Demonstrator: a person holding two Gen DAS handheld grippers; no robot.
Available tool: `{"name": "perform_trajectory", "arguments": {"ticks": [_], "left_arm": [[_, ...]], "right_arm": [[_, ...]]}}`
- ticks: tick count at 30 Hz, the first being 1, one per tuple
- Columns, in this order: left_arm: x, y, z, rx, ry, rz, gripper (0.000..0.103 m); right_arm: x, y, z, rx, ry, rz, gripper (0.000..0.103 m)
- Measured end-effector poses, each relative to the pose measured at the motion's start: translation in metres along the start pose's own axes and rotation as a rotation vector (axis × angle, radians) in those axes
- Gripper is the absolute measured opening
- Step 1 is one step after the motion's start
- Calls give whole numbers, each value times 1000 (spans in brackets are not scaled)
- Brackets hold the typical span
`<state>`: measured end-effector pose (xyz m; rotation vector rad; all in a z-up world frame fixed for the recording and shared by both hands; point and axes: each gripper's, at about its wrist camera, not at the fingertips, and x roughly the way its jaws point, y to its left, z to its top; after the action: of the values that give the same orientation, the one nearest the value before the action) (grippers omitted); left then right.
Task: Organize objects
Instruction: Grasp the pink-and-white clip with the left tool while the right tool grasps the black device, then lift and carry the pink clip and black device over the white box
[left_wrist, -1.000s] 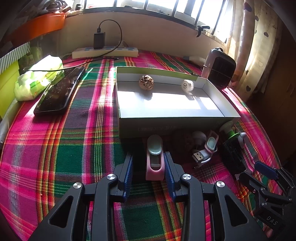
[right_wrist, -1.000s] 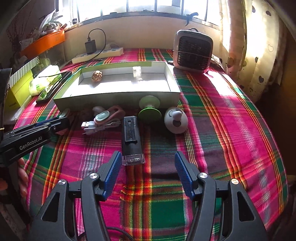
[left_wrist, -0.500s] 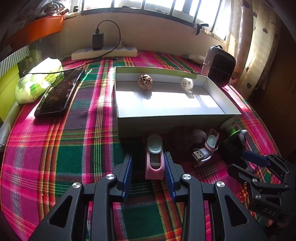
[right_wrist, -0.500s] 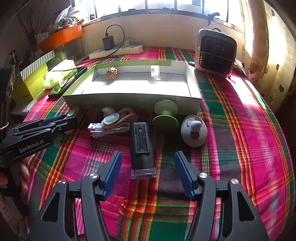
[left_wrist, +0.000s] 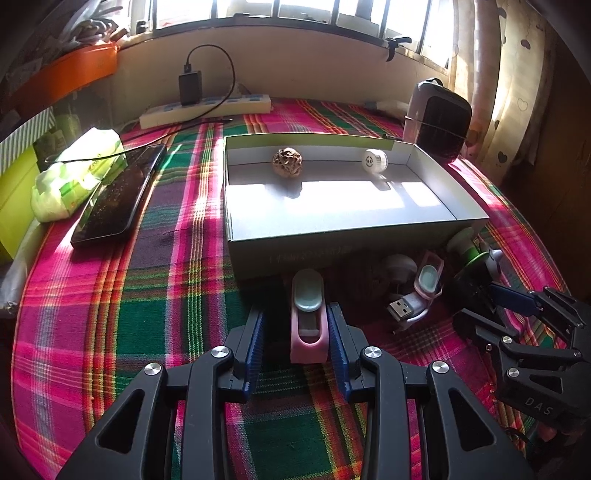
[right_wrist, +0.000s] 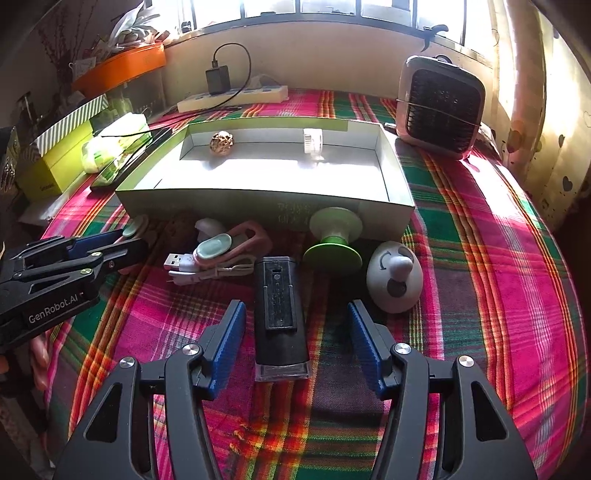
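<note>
Closing around the black device, right tool has edged nearer; left tool stays open astride pink clip.

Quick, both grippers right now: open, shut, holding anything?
Left gripper: part open around the pink clip, which lies on the cloth; grip not clear.
Right gripper: open, jaws closing around the black device, not yet touching.

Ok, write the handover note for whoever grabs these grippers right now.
Left gripper: open around the pink clip, right pad near it, visible gap on the left.
Right gripper: closing around the black light, pads not yet touching.
Done: walnut and white roll lie in the box.
Left: both targets, plus the second clip with USB cable, green spool and grey egg-shaped gadget, all on the cloth in front of the box.
</note>
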<state>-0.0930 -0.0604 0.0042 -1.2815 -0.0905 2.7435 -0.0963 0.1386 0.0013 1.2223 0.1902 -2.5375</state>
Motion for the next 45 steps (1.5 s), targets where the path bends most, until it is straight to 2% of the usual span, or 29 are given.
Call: {"name": "perform_trajectory", "arguments": {"ticks": [5,14,16,17,25,45], "left_arm": [[2,-2,1,6,0,14,31],[1,-2,1,10,0,22,29],[1,-1,1,7,0,27,27],[1,0,1,5,0,28,26],[1,4,0,-11,-2,39,16],[1,5,1,-13,-2,37,16]], "right_arm": [[0,-1,0,1,-1,-2,52],[-1,-1,0,3,-6,0,39],[-2,0,0,-5,-7,4,31],[-2,1,0,-8,-8,5,30],[-2,1,0,-7,-8,7,29],[-2,1,1,-8,-7,9,29]]}}
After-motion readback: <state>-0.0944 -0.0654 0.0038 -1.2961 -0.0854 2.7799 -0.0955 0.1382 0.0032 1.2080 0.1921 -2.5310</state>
